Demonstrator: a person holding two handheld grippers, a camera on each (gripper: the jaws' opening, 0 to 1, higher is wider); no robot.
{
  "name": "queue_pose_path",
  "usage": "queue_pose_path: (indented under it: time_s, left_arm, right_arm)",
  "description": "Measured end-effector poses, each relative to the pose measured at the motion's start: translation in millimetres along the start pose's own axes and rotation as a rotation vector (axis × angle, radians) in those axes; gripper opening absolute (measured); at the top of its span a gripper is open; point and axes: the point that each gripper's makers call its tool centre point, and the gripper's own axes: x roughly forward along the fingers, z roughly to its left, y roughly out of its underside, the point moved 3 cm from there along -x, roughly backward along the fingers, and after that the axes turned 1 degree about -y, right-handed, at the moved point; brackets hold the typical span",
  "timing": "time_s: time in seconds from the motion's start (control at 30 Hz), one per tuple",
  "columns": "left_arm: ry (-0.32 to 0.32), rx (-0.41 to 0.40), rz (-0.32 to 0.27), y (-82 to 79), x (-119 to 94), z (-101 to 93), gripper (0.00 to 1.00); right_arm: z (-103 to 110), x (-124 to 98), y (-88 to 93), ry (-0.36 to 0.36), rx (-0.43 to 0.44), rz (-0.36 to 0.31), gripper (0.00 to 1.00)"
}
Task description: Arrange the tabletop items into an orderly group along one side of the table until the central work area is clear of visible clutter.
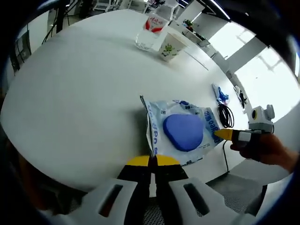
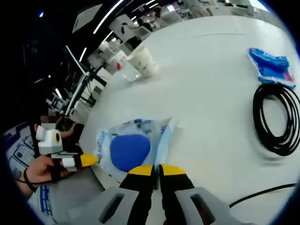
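Both claws are clamped on opposite edges of the plastic packet (image 1: pixel 183 131) with the blue pad, near the worktop (image 1: pixel 84 84) rim: left claw (image 1: pixel 152 161) at 6 o'clock, right claw (image 2: pixel 156 169) likewise. Lift evenly, keeping it taut, toward the bottle (image 1: pixel 152 29) and paper cup (image 1: pixel 171 46) at 12 o'clock.

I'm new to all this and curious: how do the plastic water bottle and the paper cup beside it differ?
The water bottle is clear plastic with a red and white label; the paper cup is opaque white with a green print. The bottle stands taller and is narrower; the cup is shorter and widens toward its rim. Both stand upright, side by side, at the far part of the white table.
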Motion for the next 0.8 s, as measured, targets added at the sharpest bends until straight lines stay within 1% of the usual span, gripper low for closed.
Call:
queue_pose_path:
  time_s: [0.17,0.23,0.3,0.43,0.5,0.7,0.8]
  left_arm:
    - [0.016,0.022,0.007,-3.6,0.4,-5.8,0.00]
    - [0.023,0.035,0.011,-5.7,1.7,-7.7,0.00]
    - [0.018,0.067,0.023,-7.1,2.1,-9.8,0.00]
    - [0.038,0.080,0.026,-11.9,3.1,-15.3,0.00]
    - [0.050,0.097,0.030,-14.6,4.0,-20.0,0.00]
    - [0.073,0.144,0.043,-24.2,9.5,-32.8,0.00]
    - [0.087,0.157,0.048,-30.5,14.1,-38.8,0.00]
  right_arm:
    - [-0.4,-5.6,-1.0,-0.004,-0.006,-0.012,0.00]
    - [-0.4,-8.3,2.1,-0.003,-0.008,-0.007,0.00]
    - [-1.2,-10.9,5.9,-0.008,-0.020,-0.004,0.00]
    - [-6.1,-18.5,9.7,-0.005,-0.003,-0.014,0.00]
    - [-8.0,-23.1,7.0,-0.001,0.012,-0.030,0.00]
    - [-10.0,-35.8,-2.5,0.006,0.019,-0.080,0.00]
    - [-14.8,-43.9,-10.1,0.012,0.045,-0.120,0.00]
